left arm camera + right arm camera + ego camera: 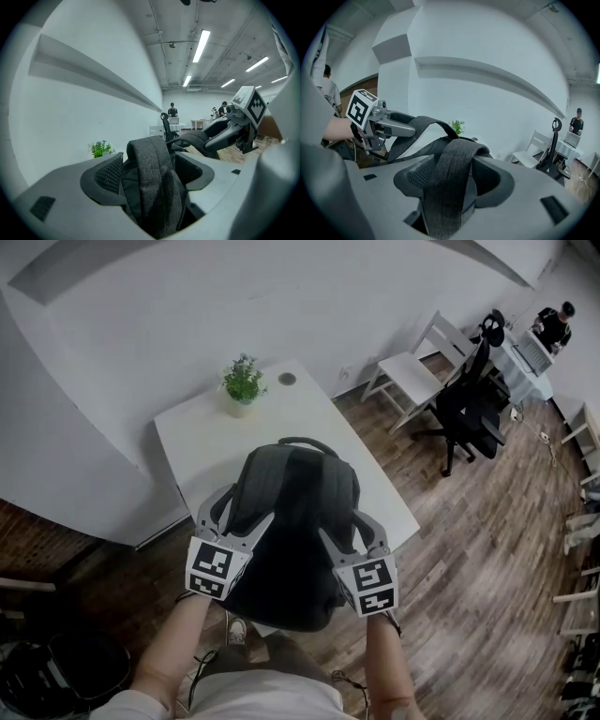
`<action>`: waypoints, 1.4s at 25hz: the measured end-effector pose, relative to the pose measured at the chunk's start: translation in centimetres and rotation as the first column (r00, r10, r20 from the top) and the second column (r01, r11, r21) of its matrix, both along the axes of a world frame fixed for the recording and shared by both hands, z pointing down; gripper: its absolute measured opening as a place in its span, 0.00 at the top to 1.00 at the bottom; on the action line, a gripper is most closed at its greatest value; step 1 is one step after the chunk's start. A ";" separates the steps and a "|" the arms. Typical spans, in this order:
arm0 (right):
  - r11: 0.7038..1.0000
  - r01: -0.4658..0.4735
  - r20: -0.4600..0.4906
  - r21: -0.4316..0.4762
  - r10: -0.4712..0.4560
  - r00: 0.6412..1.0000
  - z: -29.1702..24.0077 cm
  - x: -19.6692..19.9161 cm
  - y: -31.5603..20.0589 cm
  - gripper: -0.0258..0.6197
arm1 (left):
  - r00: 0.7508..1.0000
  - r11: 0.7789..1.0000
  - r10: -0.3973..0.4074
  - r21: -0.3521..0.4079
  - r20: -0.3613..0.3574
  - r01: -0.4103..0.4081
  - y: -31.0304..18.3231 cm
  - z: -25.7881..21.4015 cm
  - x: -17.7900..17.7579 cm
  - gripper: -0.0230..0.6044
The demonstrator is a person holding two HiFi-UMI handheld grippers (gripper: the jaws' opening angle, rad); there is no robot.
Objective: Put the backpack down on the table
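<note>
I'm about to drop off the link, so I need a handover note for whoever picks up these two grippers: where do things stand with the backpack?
Left gripper: jaws open, one shoulder strap lying loose between the pads, not clamped.
Right gripper: jaws open, the other strap loose between its pads.
Backpack: upright at the near end of the white table; potted plant at the far end.
Done: the pack appears set down and released.
Left: draw both grippers back off the straps and watch that the pack stays standing, since it sits close to the near edge.
</note>
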State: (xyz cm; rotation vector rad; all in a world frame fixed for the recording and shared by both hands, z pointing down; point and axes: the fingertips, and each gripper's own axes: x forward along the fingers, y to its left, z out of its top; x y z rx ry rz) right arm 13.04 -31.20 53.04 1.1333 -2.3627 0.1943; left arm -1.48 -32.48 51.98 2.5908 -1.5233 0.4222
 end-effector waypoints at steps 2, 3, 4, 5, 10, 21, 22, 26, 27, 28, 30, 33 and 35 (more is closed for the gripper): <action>1.000 -0.002 0.004 -0.002 0.002 1.000 -0.1 0.1 0.3 0.58 | 1.000 1.000 0.004 0.008 0.006 -0.004 0.3 -0.2 0.0 0.41; 1.000 -0.005 0.004 -0.001 0.005 1.000 -0.2 0.1 0.4 0.58 | 1.000 1.000 0.007 0.010 0.008 -0.007 0.5 -0.3 0.0 0.41; 1.000 -0.008 0.002 0.001 0.008 1.000 -0.3 0.1 0.5 0.58 | 1.000 1.000 0.011 0.011 0.010 -0.011 0.6 -0.3 0.0 0.41; 1.000 -0.013 0.001 0.003 0.013 1.000 -0.4 0.1 0.7 0.58 | 1.000 1.000 0.013 0.011 0.011 -0.013 0.8 -0.4 0.0 0.41; 0.999 -0.033 0.004 0.035 0.033 0.999 -1.7 -0.1 1.6 0.58 | 1.000 1.000 0.019 0.016 0.002 -0.019 1.7 -1.1 -0.5 0.41; 0.993 -0.076 0.005 0.089 0.076 0.997 -3.9 -1.7 3.9 0.59 | 0.999 0.998 0.025 0.059 -0.024 -0.023 4.2 -3.4 -1.7 0.47; 0.992 -0.085 0.007 0.096 0.085 0.996 -4.1 -1.8 4.2 0.59 | 1.000 0.998 0.022 0.067 -0.021 -0.020 4.5 -3.6 -1.9 0.54; 0.983 -0.132 0.018 0.129 0.131 0.991 -5.2 -1.8 5.5 0.75 | 1.000 0.996 0.023 0.088 -0.021 -0.021 5.7 -4.5 -2.7 0.72; 0.981 -0.140 0.017 0.136 0.139 0.990 -5.6 -1.9 5.8 0.77 | 0.999 0.995 0.025 0.094 -0.021 -0.023 6.0 -5.0 -2.9 0.77; 0.978 -0.148 0.015 0.144 0.147 0.989 -6.0 -2.0 6.0 0.81 | 0.999 0.994 0.025 0.103 -0.022 -0.023 6.2 -5.4 -3.2 0.83; 0.973 -0.165 0.015 0.160 0.165 0.986 -6.7 -2.1 6.6 0.85 | 0.999 0.993 0.026 0.117 -0.025 -0.023 6.9 -6.1 -3.6 0.89; 0.969 -0.179 0.046 0.171 0.173 0.984 -8.2 -2.7 7.9 0.88 | 0.999 0.991 0.026 0.134 -0.040 -0.021 8.0 -7.1 -4.2 0.93; 0.967 -0.179 0.068 0.184 0.169 0.983 -9.5 -3.1 8.7 0.89 | 0.998 0.989 0.023 0.146 -0.056 -0.015 8.8 -8.1 -4.7 0.93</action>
